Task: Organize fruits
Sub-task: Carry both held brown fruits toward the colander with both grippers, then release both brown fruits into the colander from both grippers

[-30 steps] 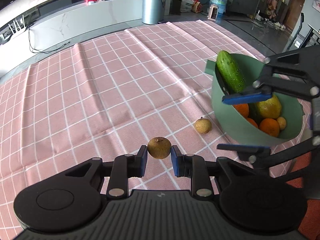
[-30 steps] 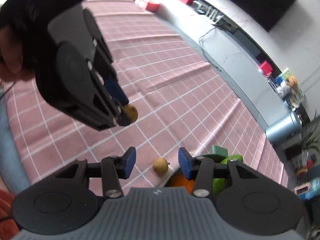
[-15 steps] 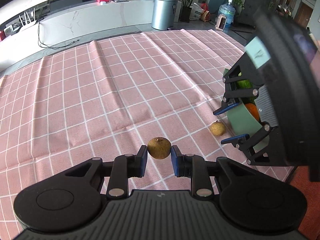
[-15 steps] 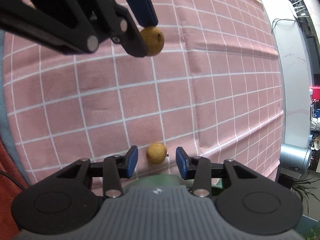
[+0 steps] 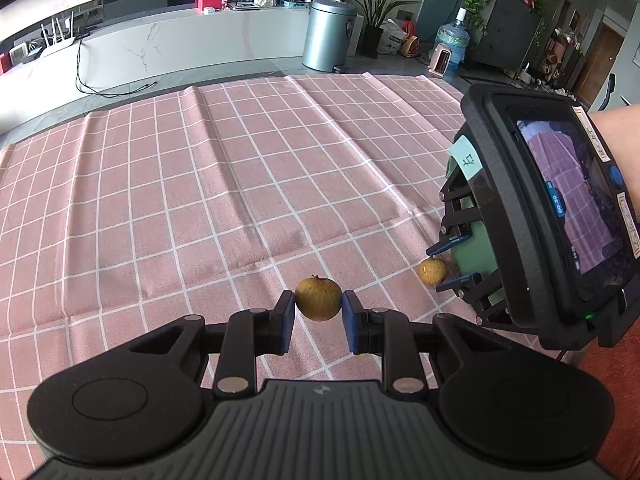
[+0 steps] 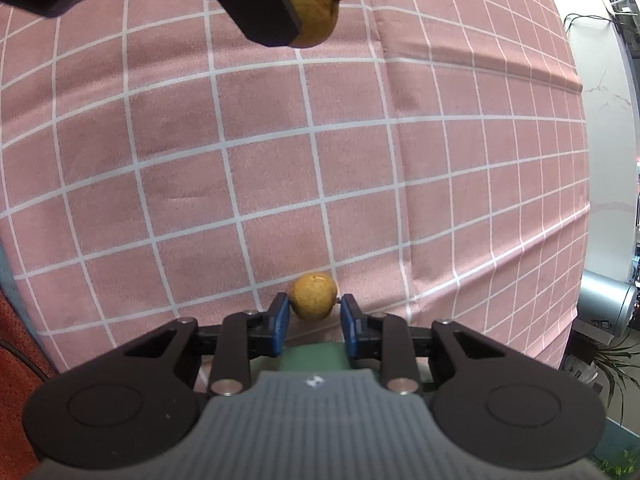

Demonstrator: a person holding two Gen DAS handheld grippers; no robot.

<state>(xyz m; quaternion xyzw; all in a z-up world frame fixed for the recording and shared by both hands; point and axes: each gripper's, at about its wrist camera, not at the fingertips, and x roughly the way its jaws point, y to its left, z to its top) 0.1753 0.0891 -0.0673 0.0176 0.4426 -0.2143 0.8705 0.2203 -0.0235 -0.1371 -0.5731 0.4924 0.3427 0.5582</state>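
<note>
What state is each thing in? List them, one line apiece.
left gripper: shut on the held longan, lifted off the cloth.
held longan: clamped between the blue pads, in the air.
right gripper: open, fingers straddling the loose longan, not clamped.
loose longan: resting on the cloth beside the green bowl.
green bowl: standing on the cloth, mostly hidden by the right gripper.
checked cloth: spread out, creased.

We hold one small brown-yellow fruit point(image 5: 318, 298) in our left gripper point(image 5: 318, 314); a second fruit point(image 6: 313, 295) lies between our right gripper's point(image 6: 313, 314) fingertips, beside the green bowl point(image 5: 474, 240).
</note>
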